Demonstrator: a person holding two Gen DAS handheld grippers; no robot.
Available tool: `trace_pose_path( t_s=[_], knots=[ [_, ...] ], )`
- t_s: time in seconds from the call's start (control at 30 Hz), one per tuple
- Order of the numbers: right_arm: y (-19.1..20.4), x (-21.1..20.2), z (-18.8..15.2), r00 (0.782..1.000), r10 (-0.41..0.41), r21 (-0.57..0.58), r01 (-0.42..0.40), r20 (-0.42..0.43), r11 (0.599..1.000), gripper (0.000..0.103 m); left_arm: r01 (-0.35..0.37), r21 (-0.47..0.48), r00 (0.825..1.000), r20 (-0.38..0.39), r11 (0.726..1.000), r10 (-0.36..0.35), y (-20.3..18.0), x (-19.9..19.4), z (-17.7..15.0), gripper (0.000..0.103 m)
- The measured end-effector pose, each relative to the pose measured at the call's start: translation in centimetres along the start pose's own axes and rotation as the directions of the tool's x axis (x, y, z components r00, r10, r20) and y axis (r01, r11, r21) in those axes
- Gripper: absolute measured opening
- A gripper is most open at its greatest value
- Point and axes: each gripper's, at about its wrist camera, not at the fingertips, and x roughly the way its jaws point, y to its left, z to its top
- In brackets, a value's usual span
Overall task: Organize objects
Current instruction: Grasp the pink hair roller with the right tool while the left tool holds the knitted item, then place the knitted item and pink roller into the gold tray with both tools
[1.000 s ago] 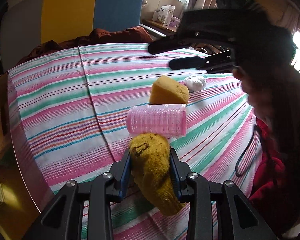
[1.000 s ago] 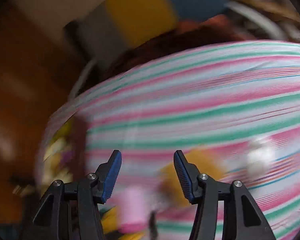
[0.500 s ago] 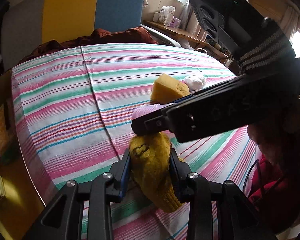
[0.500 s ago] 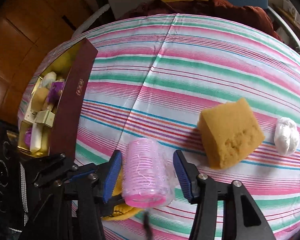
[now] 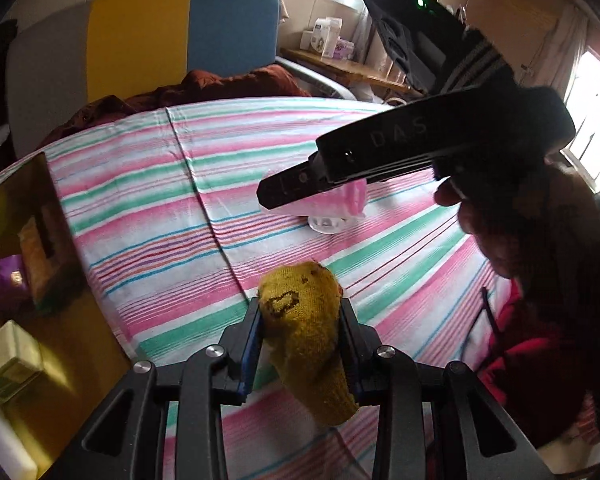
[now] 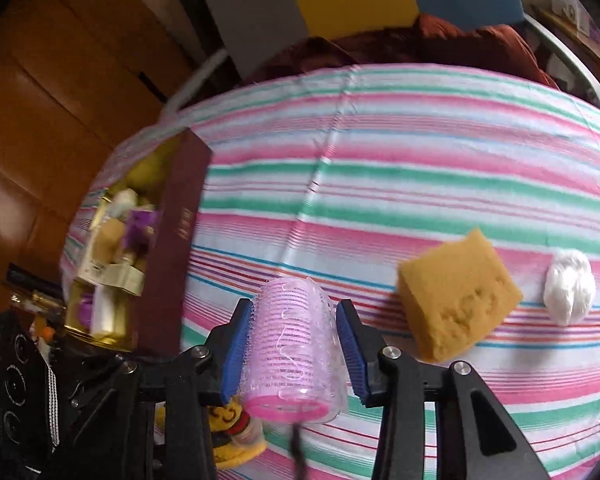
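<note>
Both tools hold items over the striped bed

The left tool [image 5: 300,332] is clamped on a yellow sock [image 5: 306,336]. The right tool [image 6: 294,344] is closing its jaws around a pink hair roller [image 6: 294,344] — pads at its sides. Relative to the roller: the sponge [image 6: 456,296] and the white wad [image 6: 570,286] lie right on the striped sheet [image 6: 420,168] — the box [image 6: 172,248] of items stands left.

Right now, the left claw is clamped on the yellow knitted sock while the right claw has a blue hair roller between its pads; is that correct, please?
Not quite: the hair roller between the right claw pads is pink, not blue, as the right wrist view shows; those jaws are closing on it. The left claw does clamp the yellow knitted sock.
</note>
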Motion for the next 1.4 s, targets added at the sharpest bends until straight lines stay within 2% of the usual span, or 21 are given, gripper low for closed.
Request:
trace_pose_path(
  t_s=[0.13, 0.3, 0.37, 0.47, 0.53, 0.6, 0.63, 0.7, 0.77, 0.87, 1.03, 1.13, 1.27, 1.4],
  knots=[
    [1.8, -0.9, 0.6, 0.999, 0.031, -0.019, -0.03, 0.033, 0.999, 0.042, -0.004, -0.03, 0.999, 0.053, 1.0, 0.006, 1.3, -3.4, 0.0, 0.035],
    [4.7, -1.6, 1.6, 0.996, 0.055, -0.033, -0.052, 0.071, 0.998, 0.042, -0.05, -0.156, 0.987, 0.143, 0.987, 0.072, 5.5, -8.0, 0.3, 0.036],
    [6.5, -1.7, 1.9, 0.993, 0.085, -0.045, -0.082, 0.078, 0.996, 0.042, -0.092, -0.197, 0.973, 0.19, 0.976, 0.13, 7.6, -10.0, 0.5, 0.036],
    [10.4, -1.1, 2.1, 0.988, 0.137, -0.1, -0.13, 0.072, 0.986, 0.042, -0.179, -0.259, 0.942, 0.234, 0.949, 0.242, 11.2, -12.4, 0.7, 0.036],
    [13.7, -0.3, 2.0, 0.983, 0.17, -0.143, -0.16, 0.062, 0.977, 0.043, -0.239, -0.318, 0.919, 0.231, 0.917, 0.319, 13.8, -13.3, 0.8, 0.037],
    [16.4, 0.9, 1.7, 0.983, 0.18, -0.176, -0.17, 0.045, 0.97, 0.046, -0.28, -0.375, 0.9, 0.218, 0.884, 0.377, 15.9, -13.5, 0.9, 0.045],
    [17.6, 1.8, 1.5, 0.985, 0.172, -0.185, -0.163, 0.031, 0.969, 0.054, -0.309, -0.415, 0.888, 0.195, 0.856, 0.416, 17.3, -13.8, 0.5, 0.049],
    [19.0, 3.2, 1.2, 0.985, 0.169, -0.179, -0.163, 0.02, 0.97, 0.062, -0.325, -0.465, 0.877, 0.178, 0.824, 0.446, 18.7, -14.0, 0.0, 0.074],
    [19.8, 4.5, 0.6, 0.985, 0.173, -0.165, -0.172, -0.008, 0.971, 0.063, -0.329, -0.494, 0.867, 0.179, 0.805, 0.465, 19.8, -14.0, -0.5, 0.077],
    [20.2, 5.0, -0.3, 0.986, 0.162, -0.175, -0.165, -0.029, 0.971, 0.063, -0.36, -0.479, 0.857, 0.17, 0.801, 0.487, 19.7, -14.1, -1.3, 0.077],
    [18.9, 4.2, -0.8, 0.995, 0.102, -0.163, -0.102, -0.006, 0.981, 0.063, -0.349, -0.486, 0.866, 0.16, 0.801, 0.474, 18.9, -13.9, -2.4, 0.077],
    [17.7, 2.8, -0.8, 0.997, 0.065, -0.141, -0.06, 0.031, 0.988, 0.063, -0.334, -0.47, 0.873, 0.171, 0.817, 0.456, 17.8, -14.0, -2.2, 0.077],
    [16.0, 0.9, -0.9, 0.998, 0.006, -0.106, 0.002, 0.07, 0.994, 0.063, -0.318, -0.416, 0.881, 0.203, 0.852, 0.428, 15.7, -14.2, -1.4, 0.077],
    [13.9, -0.6, -1.0, 0.994, -0.054, -0.077, 0.061, 0.093, 0.995, 0.063, -0.291, -0.367, 0.896, 0.219, 0.883, 0.386, 13.9, -14.0, -0.5, 0.077]
  ],
)
